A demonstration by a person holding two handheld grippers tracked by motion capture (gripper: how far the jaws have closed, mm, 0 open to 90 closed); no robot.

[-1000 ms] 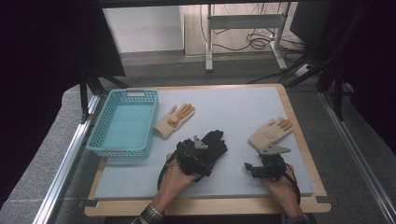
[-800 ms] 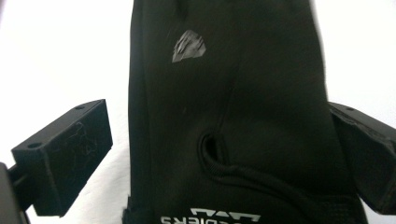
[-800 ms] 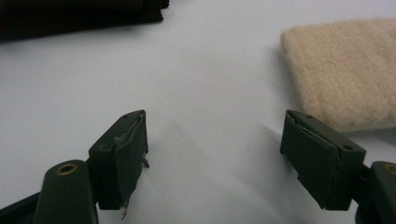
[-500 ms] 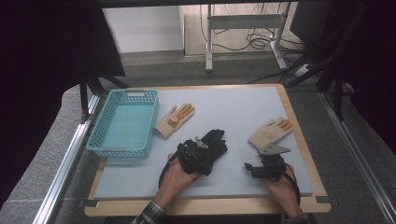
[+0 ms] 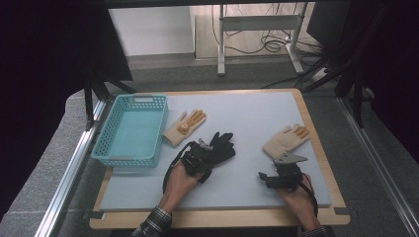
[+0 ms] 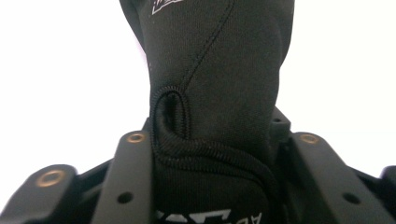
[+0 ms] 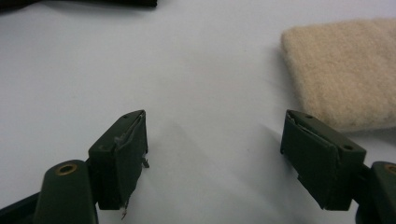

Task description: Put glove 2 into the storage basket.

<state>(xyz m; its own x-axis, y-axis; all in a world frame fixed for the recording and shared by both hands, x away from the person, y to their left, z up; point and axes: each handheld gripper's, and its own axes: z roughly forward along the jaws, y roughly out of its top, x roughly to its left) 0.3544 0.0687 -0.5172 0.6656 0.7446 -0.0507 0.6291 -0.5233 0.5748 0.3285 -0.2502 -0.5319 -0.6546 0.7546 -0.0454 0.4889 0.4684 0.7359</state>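
A black glove lies at the middle of the grey mat, fingers pointing away. My left gripper is at its near cuff end. In the left gripper view the black glove runs between the two jaws, and my left gripper has just been closing and is shut on the cuff. My right gripper rests low near the front right of the mat. In its own view my right gripper stands open over bare mat, with the cuff of a cream glove just beyond its right jaw.
A light blue basket stands at the left of the mat. One cream glove with orange fingertips lies beside the basket, another at the right, just beyond my right gripper. Dark frame posts flank the table.
My left hand has edged forward onto the black glove's cuff. The right hand has stayed where it was.
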